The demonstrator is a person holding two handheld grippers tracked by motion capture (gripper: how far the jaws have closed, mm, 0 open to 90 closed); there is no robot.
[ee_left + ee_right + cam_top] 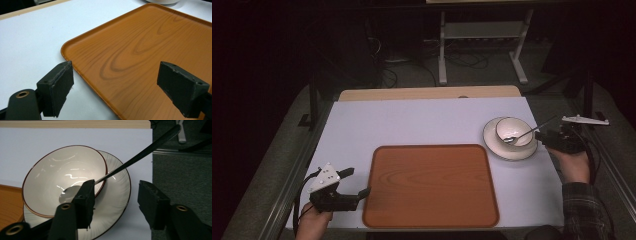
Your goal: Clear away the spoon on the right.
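High view: a white worktop [412,120] carries a wood-grain tray [431,186] near its front edge, with bare white surface to the tray's left and behind it. No writing or label can be read on anything. At the right, a white bowl [514,131] sits on a white plate [510,139] just beyond the tray's far right corner, close to the worktop's right edge. A metal spoon [527,134] rests in the bowl, its handle slanting up over the rim toward the right. The left tool [354,182] is held at the tray's near left corner, its jaws apart with nothing between them. The right tool [539,138] sits just right of the plate, at the worktop's edge, in a hand [573,165] with a plaid sleeve [584,210].

Left gripper view: the left tool [115,87] stands wide open, one jaw over the white worktop [32,42], the other over the tray [140,52], whose raised rounded rim runs between them. The tray is bare.

Right gripper view: the right tool [116,195] is open and holds nothing. Its left jaw stands in front of the bowl [62,177]; its right jaw is over the worktop's edge and the grey floor [182,172]. The bowl, thinly dark-rimmed and glossy inside, sits off-centre on the ribbed plate [115,187]. The spoon [140,155] crosses above the gap between the jaws; whether it touches the left jaw I cannot tell.
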